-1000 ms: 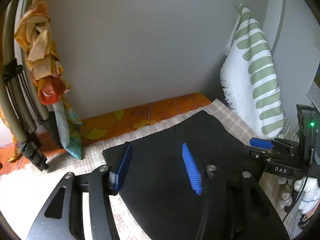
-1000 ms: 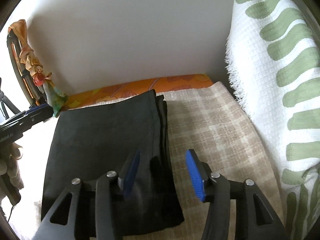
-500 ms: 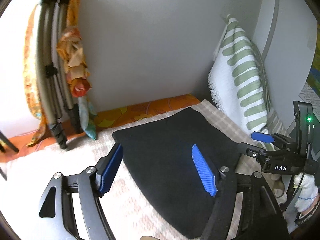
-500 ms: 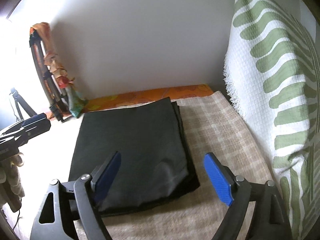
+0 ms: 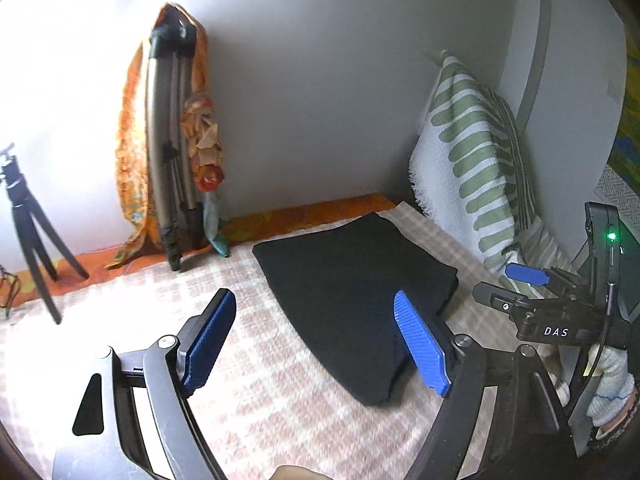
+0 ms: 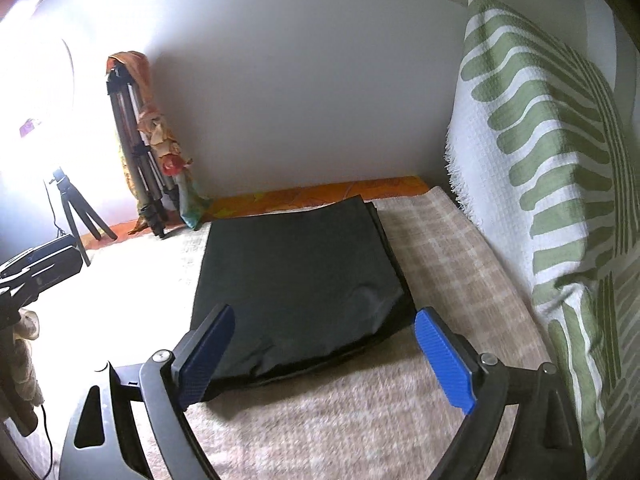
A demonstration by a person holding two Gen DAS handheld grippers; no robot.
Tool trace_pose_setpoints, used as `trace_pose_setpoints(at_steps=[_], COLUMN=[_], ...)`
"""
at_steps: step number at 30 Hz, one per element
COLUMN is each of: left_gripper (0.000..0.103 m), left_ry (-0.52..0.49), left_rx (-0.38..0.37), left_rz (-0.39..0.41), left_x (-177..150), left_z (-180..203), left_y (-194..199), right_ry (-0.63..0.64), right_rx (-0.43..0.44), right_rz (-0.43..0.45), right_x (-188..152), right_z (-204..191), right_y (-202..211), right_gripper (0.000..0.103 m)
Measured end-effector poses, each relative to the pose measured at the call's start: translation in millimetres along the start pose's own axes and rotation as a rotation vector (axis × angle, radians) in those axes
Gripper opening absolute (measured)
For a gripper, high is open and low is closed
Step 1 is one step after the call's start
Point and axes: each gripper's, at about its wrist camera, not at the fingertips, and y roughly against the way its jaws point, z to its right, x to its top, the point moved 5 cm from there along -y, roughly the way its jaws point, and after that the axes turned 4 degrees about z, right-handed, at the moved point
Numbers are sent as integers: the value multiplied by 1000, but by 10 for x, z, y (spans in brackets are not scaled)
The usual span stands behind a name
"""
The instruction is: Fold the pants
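The black pants (image 5: 352,280) lie folded into a flat rectangle on the checked beige blanket (image 5: 260,380); they also show in the right wrist view (image 6: 300,284). My left gripper (image 5: 316,344) is open and empty, held above and in front of the pants' near left corner. My right gripper (image 6: 324,356) is open and empty, above the pants' near edge. The right gripper also shows at the right of the left wrist view (image 5: 520,280). The left gripper shows at the left edge of the right wrist view (image 6: 36,268).
A green-striped white cushion (image 6: 552,184) stands against the wall on the right. A folded tripod draped in orange cloth (image 5: 172,152) leans at the back left, with a small black tripod (image 5: 28,224) further left. An orange sheet (image 6: 328,192) lines the wall.
Both grippers have opened wider and pulled back and up from the pants. The folded pants lie still on the blanket.
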Motion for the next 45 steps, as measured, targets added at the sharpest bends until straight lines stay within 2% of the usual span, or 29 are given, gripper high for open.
trace_pose_setpoints(at_steps=[9, 13, 20, 26, 37, 45], left_gripper=[84, 86, 88, 88, 88, 89], left_ry=[-26, -47, -57, -59, -75, -84], left_rx=[-9, -13, -23, 3, 79, 61], left_rz=[29, 42, 56, 48, 35, 47], left_x=[-215, -304, -488, -695, -1040, -1115], left_z=[102, 149, 202, 209, 147, 179], left_y=[540, 789, 1124, 1339, 1598, 1751], right_ry=[10, 37, 44, 22, -14, -42], right_rx=[-13, -48, -65, -42, -31, -32], right_rz=[45, 70, 76, 79, 107, 123], right_x=[-178, -292, -537, -757, -924, -948], right_z=[-300, -470, -716, -884, -976, -914], right_y=[460, 674, 939, 1113, 1335, 1396], right_gripper=[103, 103, 103, 103, 103, 103])
